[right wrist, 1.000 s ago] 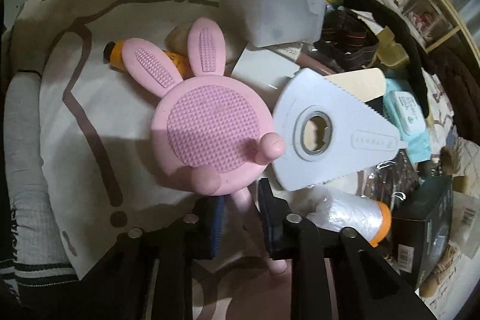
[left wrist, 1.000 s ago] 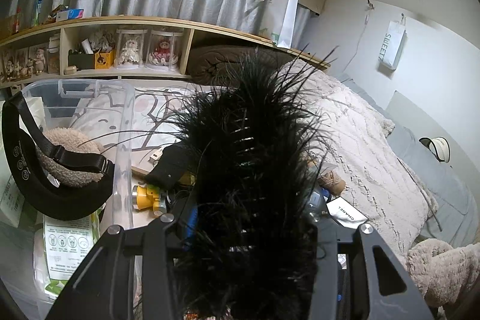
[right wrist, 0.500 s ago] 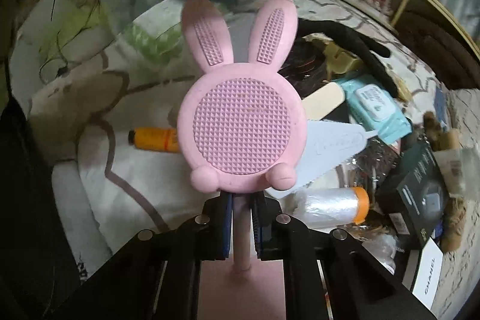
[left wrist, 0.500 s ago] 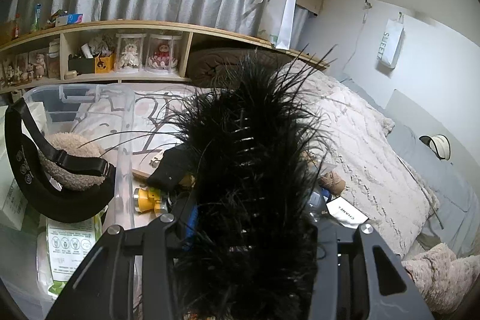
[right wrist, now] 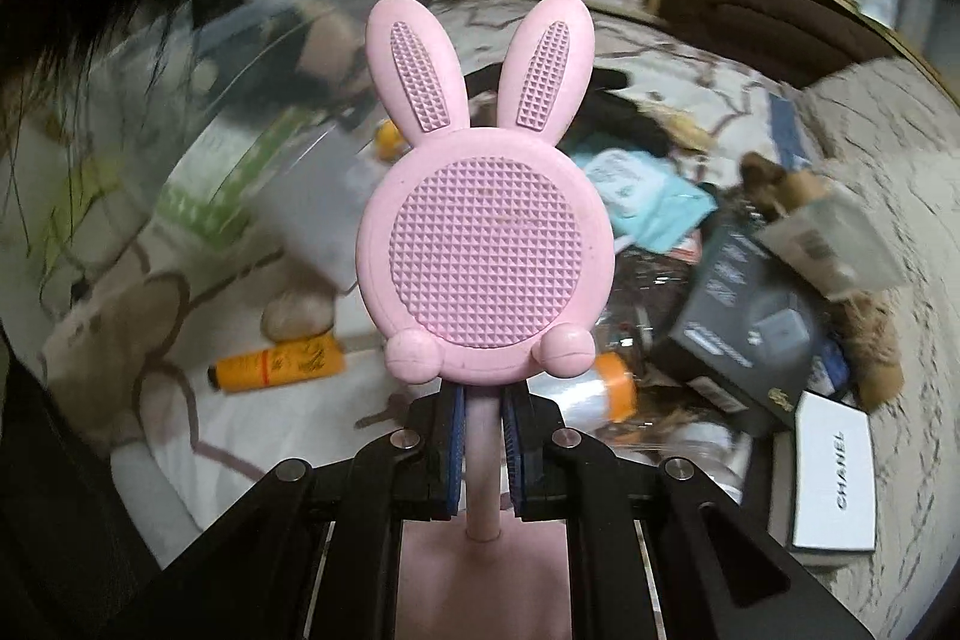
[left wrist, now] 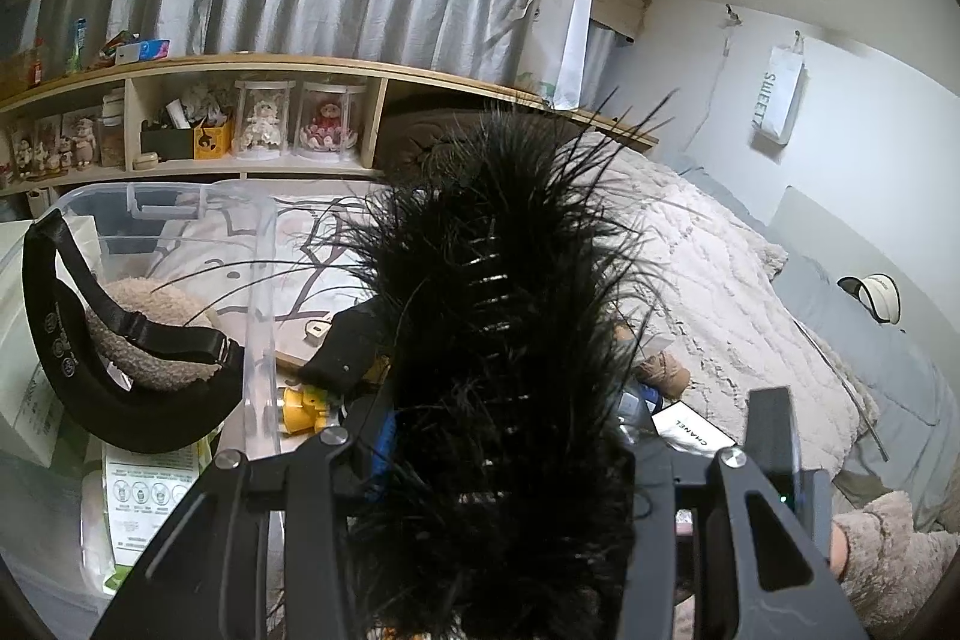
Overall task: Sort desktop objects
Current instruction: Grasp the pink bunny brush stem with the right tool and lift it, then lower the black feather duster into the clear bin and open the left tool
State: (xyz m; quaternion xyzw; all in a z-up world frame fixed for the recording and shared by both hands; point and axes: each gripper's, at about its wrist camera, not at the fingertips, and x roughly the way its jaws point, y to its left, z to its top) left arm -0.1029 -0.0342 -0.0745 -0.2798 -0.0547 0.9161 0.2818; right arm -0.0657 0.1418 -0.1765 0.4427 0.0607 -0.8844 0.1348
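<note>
Right gripper clamped on stem of pink bunny brush, held clear above bed clutter. Left gripper grasping black feather piece beside clear bin. Bin holds black visor, plush. Plenty unsorted: orange tube, black box, white Chanel box. Bin wall, feathers crowd drop path.

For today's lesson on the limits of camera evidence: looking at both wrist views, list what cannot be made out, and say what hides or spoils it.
- Left wrist view: the left gripper pads and grip are buried in the black feathery item, which also screens the clutter behind.
- Right wrist view: the pink bunny brush covers the middle; motion blur smears the orange tube label and the clear bin.
</note>
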